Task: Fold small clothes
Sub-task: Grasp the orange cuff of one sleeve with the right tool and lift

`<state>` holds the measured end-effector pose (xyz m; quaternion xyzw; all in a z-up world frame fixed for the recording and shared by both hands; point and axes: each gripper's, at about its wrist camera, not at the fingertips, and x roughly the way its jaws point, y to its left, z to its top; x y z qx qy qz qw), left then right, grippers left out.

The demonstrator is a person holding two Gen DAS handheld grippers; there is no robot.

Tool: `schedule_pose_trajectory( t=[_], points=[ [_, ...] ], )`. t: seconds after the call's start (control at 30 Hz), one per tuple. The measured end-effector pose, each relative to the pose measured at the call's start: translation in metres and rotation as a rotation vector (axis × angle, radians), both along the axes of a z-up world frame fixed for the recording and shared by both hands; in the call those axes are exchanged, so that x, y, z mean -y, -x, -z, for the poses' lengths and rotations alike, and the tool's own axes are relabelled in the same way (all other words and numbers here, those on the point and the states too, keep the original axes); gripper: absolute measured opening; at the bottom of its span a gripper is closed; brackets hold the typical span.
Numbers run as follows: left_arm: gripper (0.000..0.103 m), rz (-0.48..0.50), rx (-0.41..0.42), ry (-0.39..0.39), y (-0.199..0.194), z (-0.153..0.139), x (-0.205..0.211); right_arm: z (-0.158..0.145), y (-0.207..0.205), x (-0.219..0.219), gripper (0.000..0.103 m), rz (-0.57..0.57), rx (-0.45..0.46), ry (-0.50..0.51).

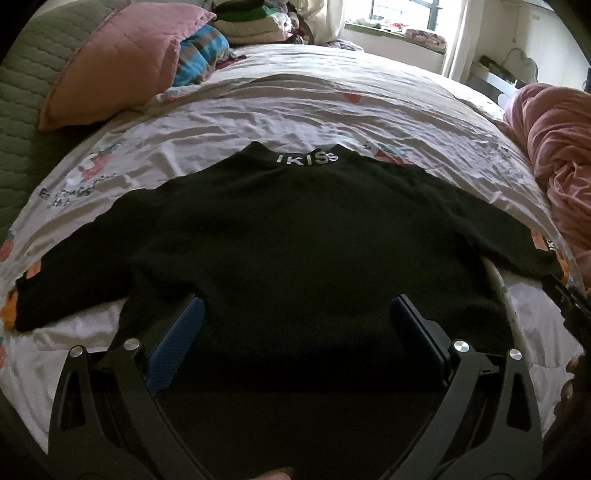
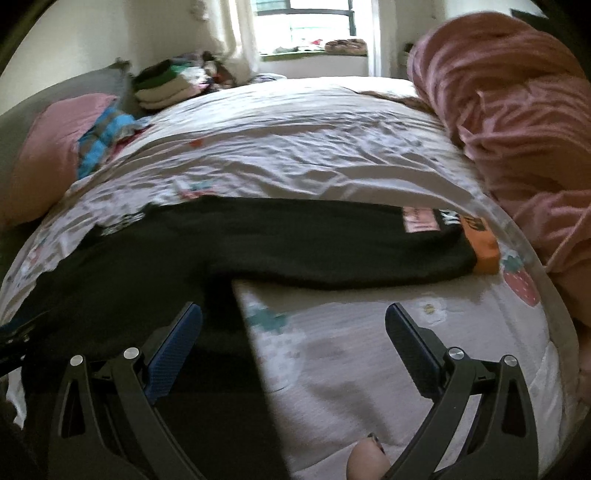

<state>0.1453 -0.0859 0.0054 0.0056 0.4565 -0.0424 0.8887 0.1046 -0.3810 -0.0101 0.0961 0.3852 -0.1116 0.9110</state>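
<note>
A small black sweater lies flat on the bed, back up, with white lettering on its collar and both sleeves spread sideways. My left gripper is open over the sweater's bottom hem, nothing between its blue-padded fingers. In the right wrist view the same sweater shows its right side and right sleeve, which ends in an orange cuff with a pink patch beside it. My right gripper is open; its left finger is over the sweater's side edge and its right finger over bare sheet.
The bed has a wrinkled white printed sheet. A pink pillow and a blue plaid cloth lie far left, a stack of folded clothes behind them. A bunched pink blanket fills the right side. A fingertip shows at the bottom edge.
</note>
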Motion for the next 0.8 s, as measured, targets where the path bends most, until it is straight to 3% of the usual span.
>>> schedule_pose_trajectory(
  t=[0.17, 0.5, 0.8],
  points=[
    [0.095, -0.01, -0.031, 0.008, -0.015, 0.006, -0.001, 0.013, -0.013, 0.045, 0.099, 0.094, -0.03, -0.08],
    [0.095, -0.05, -0.076, 0.004, -0.04, 0.018, -0.007, 0.038, -0.03, 0.126, 0.099, 0.304, -0.082, -0.111],
    [0.095, -0.073, -0.074, -0.018, -0.061, 0.02, -0.01, 0.063, -0.036, 0.167, 0.099, 0.411, -0.101, -0.241]
  ],
)
